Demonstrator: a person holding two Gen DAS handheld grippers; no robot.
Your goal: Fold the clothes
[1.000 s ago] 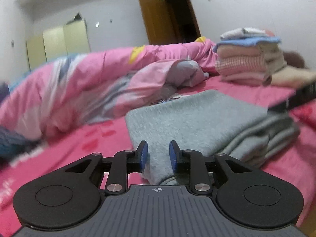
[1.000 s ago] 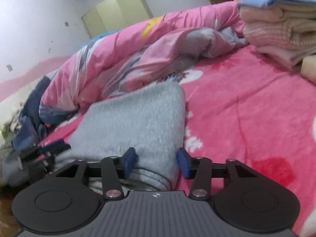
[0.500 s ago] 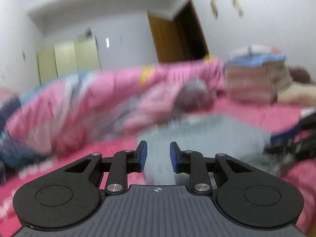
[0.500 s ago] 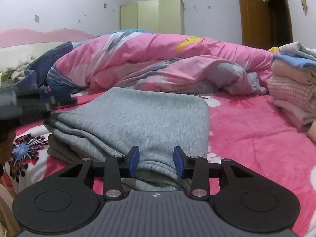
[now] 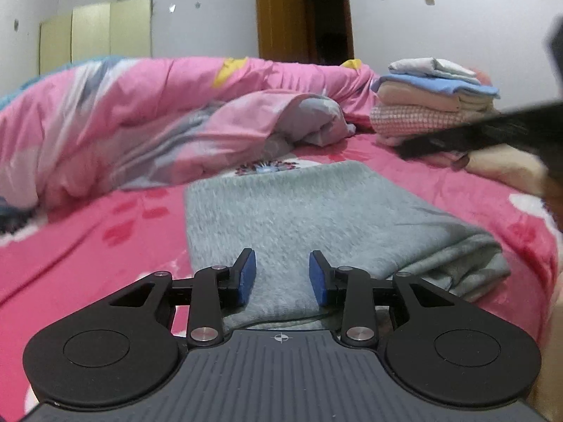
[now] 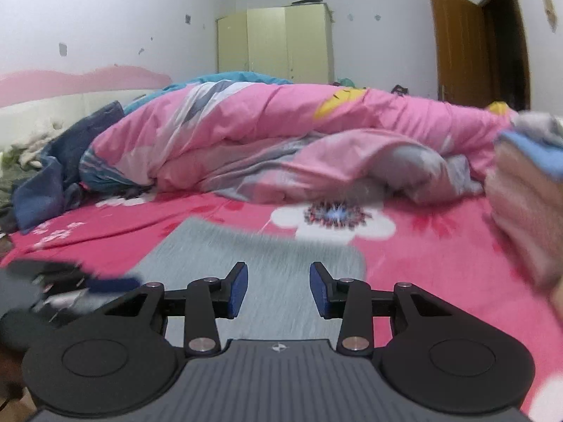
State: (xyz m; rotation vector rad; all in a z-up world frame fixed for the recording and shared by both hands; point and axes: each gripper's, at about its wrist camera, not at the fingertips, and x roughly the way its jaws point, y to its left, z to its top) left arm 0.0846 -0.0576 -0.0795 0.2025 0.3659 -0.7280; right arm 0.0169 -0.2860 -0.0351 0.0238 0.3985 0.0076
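Observation:
A folded grey fleece garment (image 5: 309,218) lies on the pink bed sheet (image 5: 88,246); it also shows in the right wrist view (image 6: 267,263). My left gripper (image 5: 282,276) is open, its blue-padded fingers over the garment's near edge, holding nothing. My right gripper (image 6: 278,290) is open and empty above the garment's near part. The right gripper shows as a dark blurred shape (image 5: 492,130) at the right of the left wrist view. The left gripper shows blurred at the left of the right wrist view (image 6: 70,288).
A stack of folded clothes (image 5: 432,102) stands at the back right of the bed. A crumpled pink duvet (image 5: 158,119) lies across the back. Dark blue clothes (image 6: 52,176) are heaped at the far left. A wardrobe (image 6: 278,42) and a door (image 5: 302,14) stand behind.
Both grippers have lifted and drawn back from the grey garment. The right gripper has risen and now looks across the garment's top. The garment stays folded on the bed.

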